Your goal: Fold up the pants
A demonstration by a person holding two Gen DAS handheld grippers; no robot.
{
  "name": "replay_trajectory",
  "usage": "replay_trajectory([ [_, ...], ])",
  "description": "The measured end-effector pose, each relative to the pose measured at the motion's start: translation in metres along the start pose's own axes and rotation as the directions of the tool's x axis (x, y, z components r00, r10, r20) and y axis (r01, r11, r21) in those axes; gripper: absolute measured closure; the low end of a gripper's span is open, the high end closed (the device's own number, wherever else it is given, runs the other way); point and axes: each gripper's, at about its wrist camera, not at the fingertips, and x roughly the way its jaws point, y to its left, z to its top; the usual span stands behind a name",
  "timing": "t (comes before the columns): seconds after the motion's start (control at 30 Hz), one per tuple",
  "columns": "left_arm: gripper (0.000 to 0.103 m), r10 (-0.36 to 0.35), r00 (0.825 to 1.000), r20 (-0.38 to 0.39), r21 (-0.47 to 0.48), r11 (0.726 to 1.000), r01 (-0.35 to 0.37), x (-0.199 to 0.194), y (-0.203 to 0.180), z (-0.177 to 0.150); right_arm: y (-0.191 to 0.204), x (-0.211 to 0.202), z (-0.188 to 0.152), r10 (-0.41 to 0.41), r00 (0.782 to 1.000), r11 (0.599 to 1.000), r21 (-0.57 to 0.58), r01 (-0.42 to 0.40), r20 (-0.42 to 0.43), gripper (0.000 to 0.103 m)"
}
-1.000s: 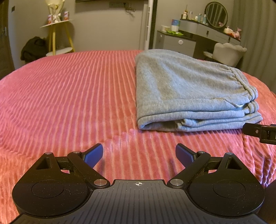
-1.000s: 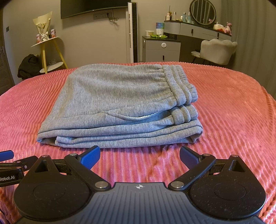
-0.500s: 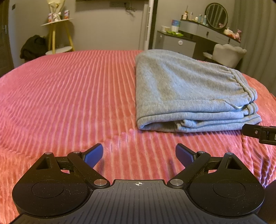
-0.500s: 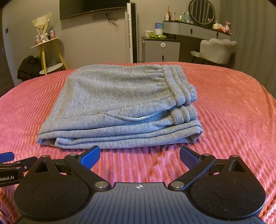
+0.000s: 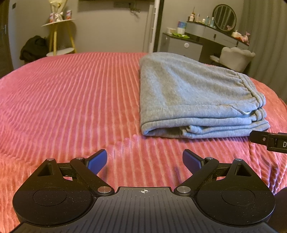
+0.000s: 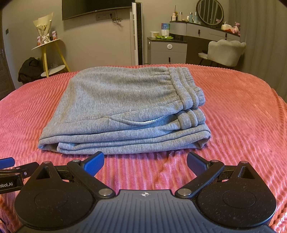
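Note:
Grey sweatpants [image 6: 125, 109] lie folded into a flat stack on the red ribbed bedspread [image 6: 233, 116], waistband at the right. In the left wrist view the pants [image 5: 193, 96] lie ahead and to the right. My left gripper [image 5: 145, 161] is open and empty, low over the bedspread [image 5: 71, 98], short of the pants' left end. My right gripper [image 6: 145, 162] is open and empty, just in front of the stack's near edge. A part of the right gripper [image 5: 269, 140] shows at the right edge of the left view.
Beyond the bed stand a yellow side table [image 6: 50, 52] with a bouquet, a dark bag [image 6: 28, 69] on the floor, a grey cabinet [image 6: 167, 51], a dresser with a round mirror [image 6: 209, 11] and a pale chair [image 6: 226, 51].
Both grippers have drawn back slightly from the pants. The pants have not moved, and both grippers stay open.

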Motion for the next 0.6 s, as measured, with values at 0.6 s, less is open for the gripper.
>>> replay_trajectory([
  [0.6,0.008,-0.004,1.0,-0.004,0.011,1.0,0.004,0.0005,-0.001,-0.0005,0.0003,0.0005,-0.0001,-0.001,1.0,1.0,-0.002,0.001,-0.003,0.004],
])
